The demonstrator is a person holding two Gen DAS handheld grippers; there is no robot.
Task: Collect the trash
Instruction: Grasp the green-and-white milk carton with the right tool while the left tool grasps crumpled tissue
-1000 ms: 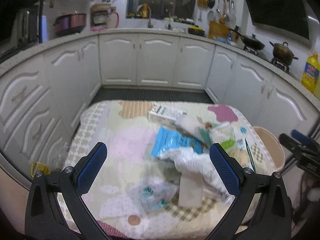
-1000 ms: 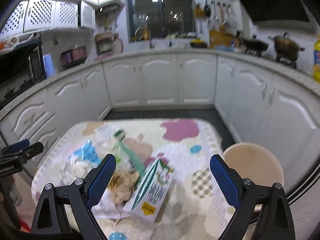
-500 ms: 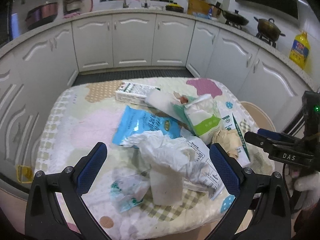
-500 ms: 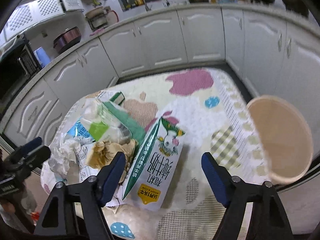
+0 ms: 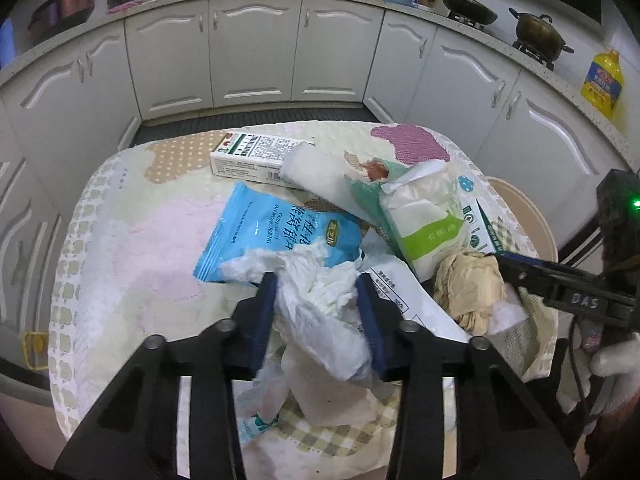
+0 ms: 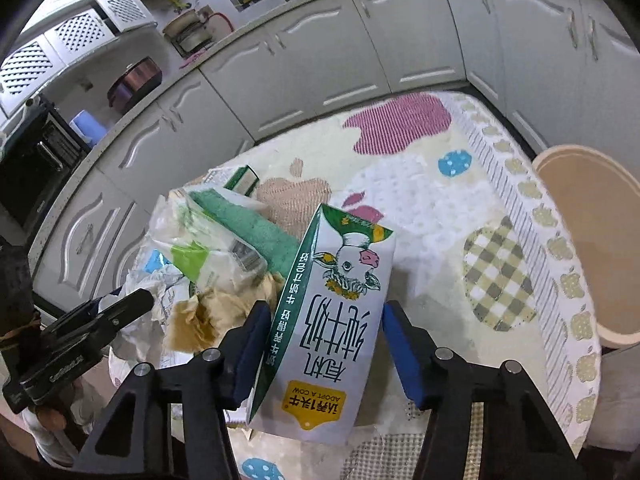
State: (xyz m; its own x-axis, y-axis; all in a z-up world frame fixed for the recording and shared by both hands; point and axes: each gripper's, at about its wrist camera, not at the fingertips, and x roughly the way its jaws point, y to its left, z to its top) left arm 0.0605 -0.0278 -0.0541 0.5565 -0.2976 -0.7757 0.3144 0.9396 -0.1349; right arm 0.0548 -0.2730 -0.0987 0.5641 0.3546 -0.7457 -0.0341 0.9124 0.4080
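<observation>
On the patterned surface [image 5: 132, 240], a crumpled white tissue [image 5: 320, 292] sits in the middle of the trash pile, and the left gripper [image 5: 316, 296], its jaws just closing, is clamped on it. Beside it lie a blue snack bag [image 5: 272, 236] and a crumpled brown paper [image 5: 468, 284]. The right gripper [image 6: 322, 330], also just closing, straddles a milk carton [image 6: 336, 308]; its left pad touches, the right stands just clear. A beige bin [image 6: 592, 248] stands beyond the edge.
</observation>
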